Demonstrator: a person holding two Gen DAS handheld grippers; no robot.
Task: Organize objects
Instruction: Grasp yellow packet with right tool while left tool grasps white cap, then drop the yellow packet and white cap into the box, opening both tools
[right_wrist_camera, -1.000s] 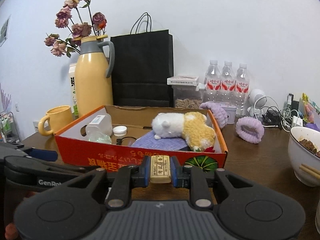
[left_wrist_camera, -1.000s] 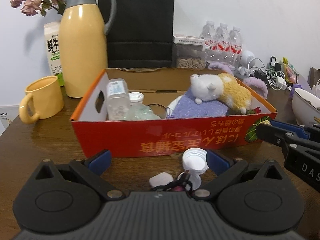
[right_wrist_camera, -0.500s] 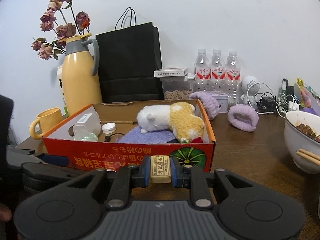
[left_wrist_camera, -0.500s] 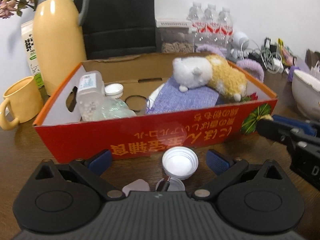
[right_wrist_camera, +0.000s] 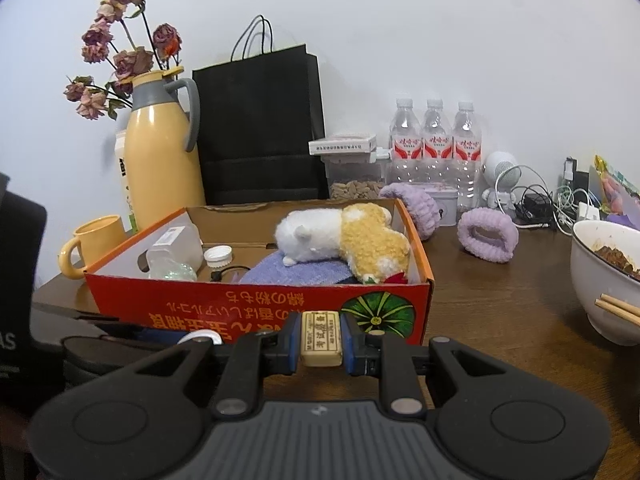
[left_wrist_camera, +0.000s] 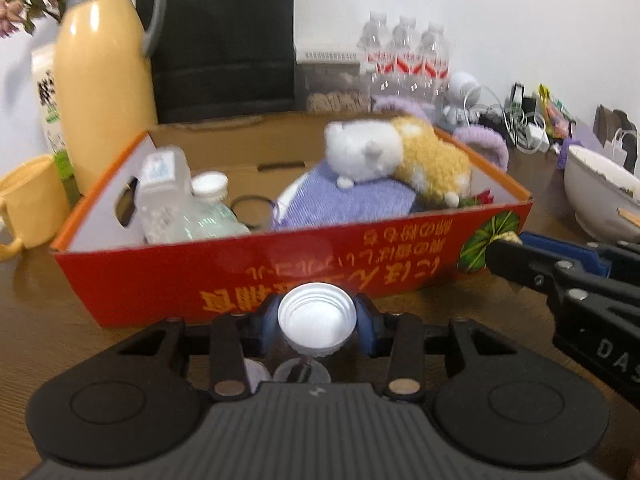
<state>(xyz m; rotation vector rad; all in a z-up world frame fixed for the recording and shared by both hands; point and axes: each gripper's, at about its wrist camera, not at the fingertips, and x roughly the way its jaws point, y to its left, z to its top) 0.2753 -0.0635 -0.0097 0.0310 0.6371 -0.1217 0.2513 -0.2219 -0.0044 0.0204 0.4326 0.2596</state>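
A white bottle cap [left_wrist_camera: 317, 317] sits open side up on the brown table, just before the red cardboard box [left_wrist_camera: 280, 276]. My left gripper [left_wrist_camera: 317, 320] is closing on it, with its blue pads [left_wrist_camera: 269, 319] against the cap's sides. My right gripper [right_wrist_camera: 321, 338] is shut on a small beige labelled block [right_wrist_camera: 321, 334], held at the box's front wall [right_wrist_camera: 240, 304]. Inside the box lie a white and yellow plush toy [right_wrist_camera: 344, 236], a purple cloth [left_wrist_camera: 344, 200], a clear bottle [left_wrist_camera: 168, 196] and another white cap [right_wrist_camera: 218, 255].
A yellow thermos [left_wrist_camera: 104, 76] and yellow mug [left_wrist_camera: 28, 204] stand left of the box, with a black bag [right_wrist_camera: 260, 128] and water bottles [right_wrist_camera: 436, 148] behind it. On the right are purple bands [right_wrist_camera: 486, 238] and a bowl with chopsticks [right_wrist_camera: 600, 280]. Small items [left_wrist_camera: 300, 372] lie under my left gripper.
My left gripper's jaws have come in from wide open onto the white cap, after moving forward over it. My right gripper still holds the beige block in place.
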